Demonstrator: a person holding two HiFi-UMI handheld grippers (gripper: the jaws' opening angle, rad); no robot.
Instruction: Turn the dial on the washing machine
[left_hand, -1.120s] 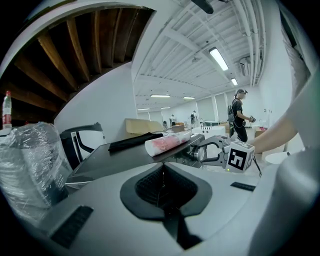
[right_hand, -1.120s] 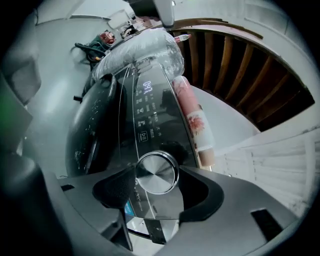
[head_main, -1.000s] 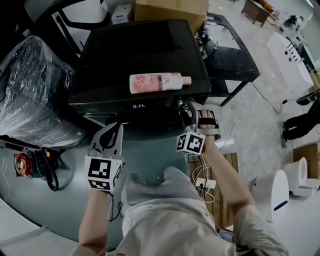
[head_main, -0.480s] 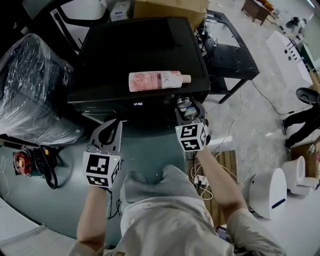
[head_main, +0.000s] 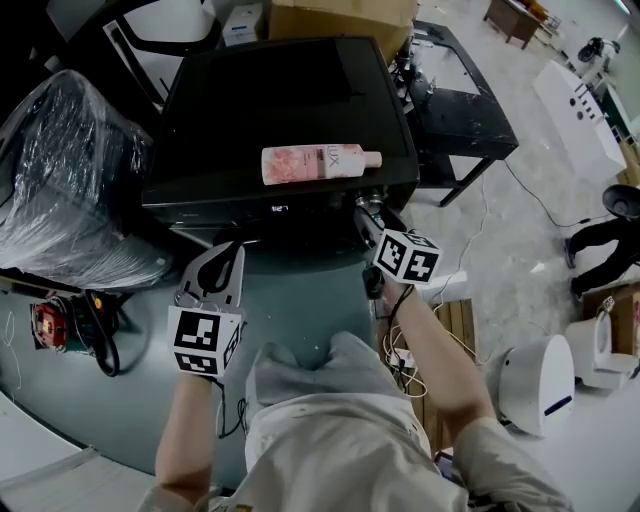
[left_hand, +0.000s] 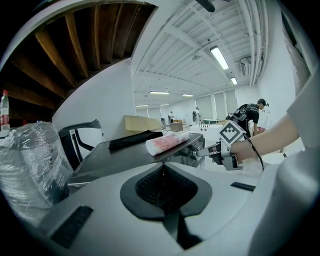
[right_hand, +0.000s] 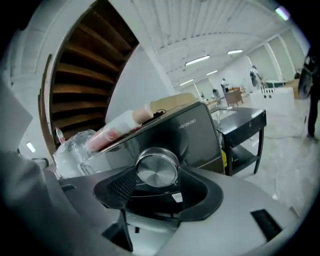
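Observation:
The black washing machine (head_main: 280, 110) stands in front of me, and a pink bottle (head_main: 318, 163) lies on its lid. Its silver dial (head_main: 364, 204) sits on the front panel at the right. My right gripper (head_main: 370, 214) is rolled to one side, with both pads against the rim of the dial (right_hand: 157, 169), shut on it. In the left gripper view the right gripper (left_hand: 207, 150) reaches the panel from the side. My left gripper (head_main: 215, 268) hangs in front of the machine's lower left, shut and empty, its pads (left_hand: 159, 186) pressed together.
A plastic-wrapped bundle (head_main: 70, 180) stands left of the machine and a black metal table (head_main: 465, 110) to its right. A cardboard box (head_main: 340, 15) is behind. A wooden pallet (head_main: 455, 330), a white appliance (head_main: 545, 385) and a person (head_main: 600, 245) are at the right; cables (head_main: 70, 330) lie left.
My right gripper has rolled round on the dial: its marker cube swung from the left of the hand over to the right. The left gripper stayed put.

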